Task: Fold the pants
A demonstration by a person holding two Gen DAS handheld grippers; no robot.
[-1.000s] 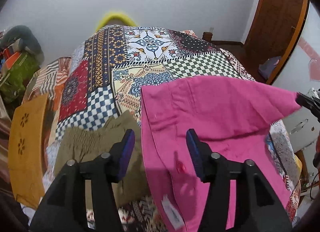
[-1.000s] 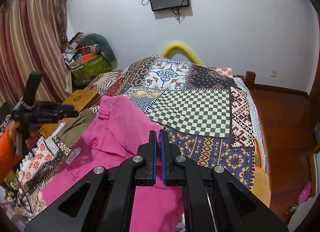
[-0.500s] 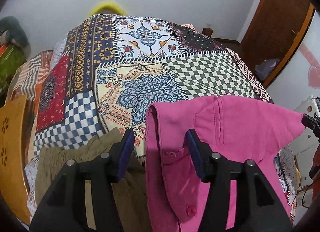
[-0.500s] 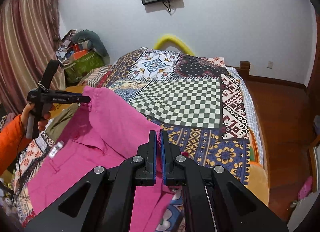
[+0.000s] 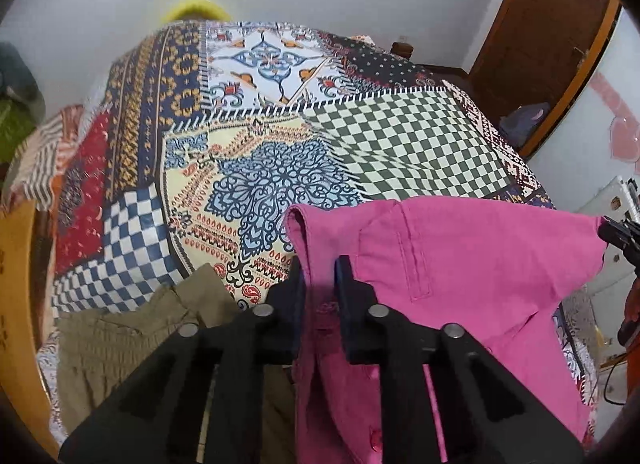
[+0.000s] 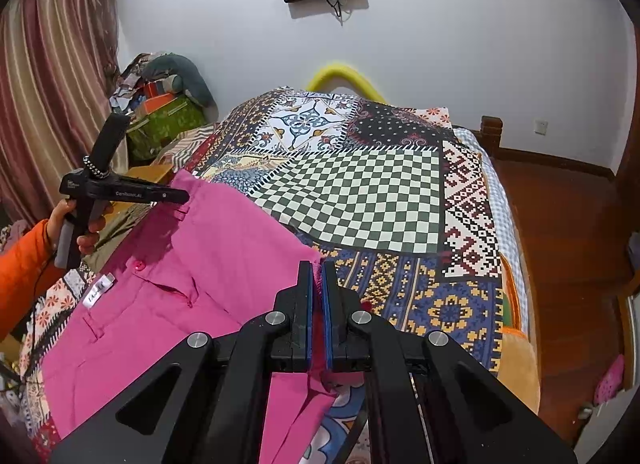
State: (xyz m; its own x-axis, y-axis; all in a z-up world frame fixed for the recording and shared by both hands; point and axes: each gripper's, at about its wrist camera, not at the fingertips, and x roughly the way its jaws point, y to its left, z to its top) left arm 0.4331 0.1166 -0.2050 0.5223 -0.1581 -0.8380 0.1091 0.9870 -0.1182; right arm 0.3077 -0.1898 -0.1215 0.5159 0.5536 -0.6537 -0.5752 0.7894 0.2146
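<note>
Pink pants clamped in both jaws, olive garment in left view, label in right.

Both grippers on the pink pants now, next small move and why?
Probably carry both corners forward together over the bedspread, keeping the edge taut. The left gripper and right gripper each pinch a corner of the pink pants, whose held edge is lifted while the rest trails unfolded.
</note>
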